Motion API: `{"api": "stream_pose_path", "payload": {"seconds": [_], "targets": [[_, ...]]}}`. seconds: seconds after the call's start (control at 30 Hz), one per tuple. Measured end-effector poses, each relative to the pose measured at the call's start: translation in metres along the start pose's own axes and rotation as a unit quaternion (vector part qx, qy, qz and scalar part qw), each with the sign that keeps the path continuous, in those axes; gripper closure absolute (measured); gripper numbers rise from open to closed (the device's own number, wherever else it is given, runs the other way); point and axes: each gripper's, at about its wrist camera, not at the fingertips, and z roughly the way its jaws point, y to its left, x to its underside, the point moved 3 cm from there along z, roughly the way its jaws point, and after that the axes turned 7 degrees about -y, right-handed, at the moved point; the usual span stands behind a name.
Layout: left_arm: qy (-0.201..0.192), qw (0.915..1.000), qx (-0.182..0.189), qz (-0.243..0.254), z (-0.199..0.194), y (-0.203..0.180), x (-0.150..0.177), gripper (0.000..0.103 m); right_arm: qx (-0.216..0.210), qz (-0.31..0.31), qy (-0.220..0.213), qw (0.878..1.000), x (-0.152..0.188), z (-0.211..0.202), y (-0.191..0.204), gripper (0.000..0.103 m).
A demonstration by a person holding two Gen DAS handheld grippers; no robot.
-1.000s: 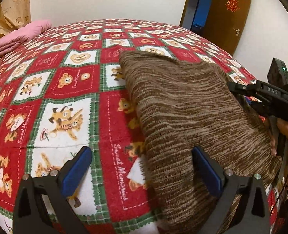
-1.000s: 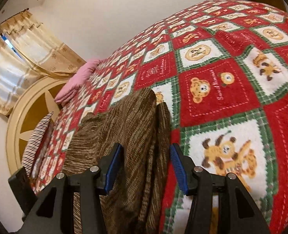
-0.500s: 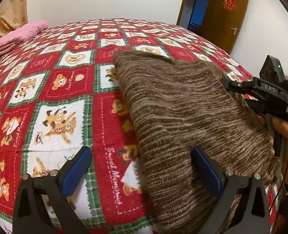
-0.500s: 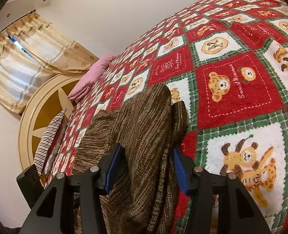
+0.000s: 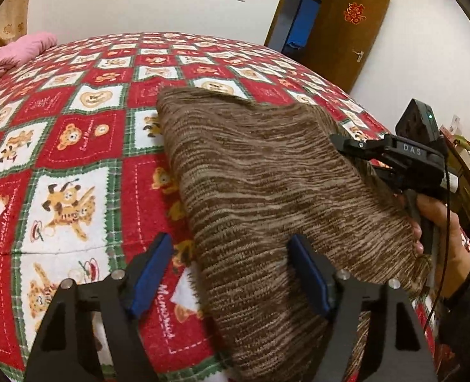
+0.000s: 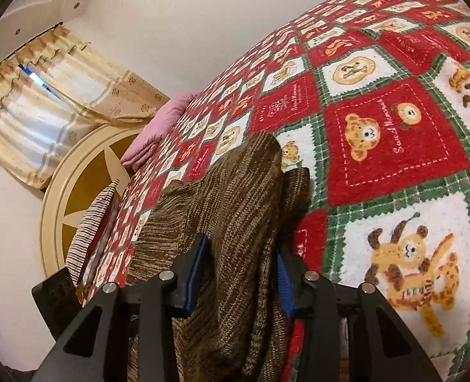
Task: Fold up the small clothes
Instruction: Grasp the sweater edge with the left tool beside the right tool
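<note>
On the bed, the red, green and white bear-print blanket (image 5: 76, 146) fills the left wrist view from nine o'clock across to the middle, with a folded pink cloth (image 5: 9, 54) far off at ten o'clock. The left tool (image 5: 231, 273) sits at six o'clock; its jaws have just been closing but are wide apart for now, the left pad over bare blanket and the right pad over the near left edge of the sweater (image 5: 266, 184), neither pad pressing on the knit as far as the view shows. The brown knitted sweater lies in the centre and runs toward three o'clock as a thick, roughly rectangular bundle, so at least one fold looks already made. At three o'clock a hand (image 5: 438, 219) holds the right tool (image 5: 336, 140) against the sweater's right edge. In the right wrist view that tool (image 6: 238, 270) is at six o'clock; its jaws have just been closing, and the stacked layers of the sweater (image 6: 235, 197) sit between the blue pads, which appear to press on them from both sides. A striped pillow (image 6: 92, 222) and a curtain (image 6: 44, 95) lie at nine and ten o'clock. Judging by this, the right edge is gripped, the left grip is not yet made, and a further fold and tidying seem to remain.
</note>
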Motion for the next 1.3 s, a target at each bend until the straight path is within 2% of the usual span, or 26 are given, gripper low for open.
{"api": "stream_pose_path", "payload": {"seconds": [0.2, 0.23, 0.27, 0.33, 0.53, 0.67, 0.7, 0.77, 0.87, 1.03, 1.3], "targets": [[0.001, 1.0, -0.006, 0.005, 0.002, -0.003, -0.001, 0.022, 0.021, -0.006, 0.0, 1.0, 0.0, 0.003, -0.001, 0.066], [0.001, 1.0, -0.003, 0.005, 0.002, -0.003, 0.0, 0.027, 0.016, -0.007, 0.003, 1.0, 0.0, 0.003, 0.0, 0.067], [-0.001, 1.0, 0.002, 0.005, 0.001, -0.003, 0.0, 0.036, 0.011, -0.008, 0.002, 1.0, 0.0, 0.003, 0.0, 0.075], [-0.001, 0.9997, 0.021, 0.009, 0.0, -0.007, 0.001, 0.05, -0.004, -0.015, 0.002, 1.0, 0.001, 0.001, 0.004, 0.078], [0.005, 0.9994, 0.033, -0.001, 0.002, -0.006, -0.001, 0.051, 0.006, 0.003, 0.012, 1.0, 0.001, 0.007, -0.003, 0.079], [0.008, 0.9997, 0.023, 0.009, 0.003, -0.011, -0.001, 0.051, 0.008, 0.007, 0.017, 1.0, 0.001, 0.009, -0.005, 0.079], [0.008, 0.9997, 0.02, 0.012, 0.003, -0.012, -0.002, 0.053, 0.012, 0.001, 0.015, 1.0, 0.001, 0.008, -0.004, 0.079], [0.006, 0.9997, 0.016, 0.017, 0.0, -0.014, -0.003, 0.068, 0.025, -0.024, 0.008, 0.999, 0.002, 0.007, 0.002, 0.08], [0.01, 0.9999, 0.002, 0.013, -0.002, -0.017, -0.005, 0.073, 0.036, -0.042, -0.005, 0.998, 0.002, 0.002, 0.006, 0.08], [0.011, 0.999, -0.023, 0.038, -0.009, -0.024, -0.007, 0.075, 0.06, -0.061, -0.012, 0.996, 0.003, -0.002, 0.017, 0.08], [-0.003, 0.9971, -0.032, 0.069, -0.03, -0.032, -0.011, 0.077, 0.066, -0.049, -0.026, 0.996, 0.005, -0.011, 0.035, 0.081]]}}
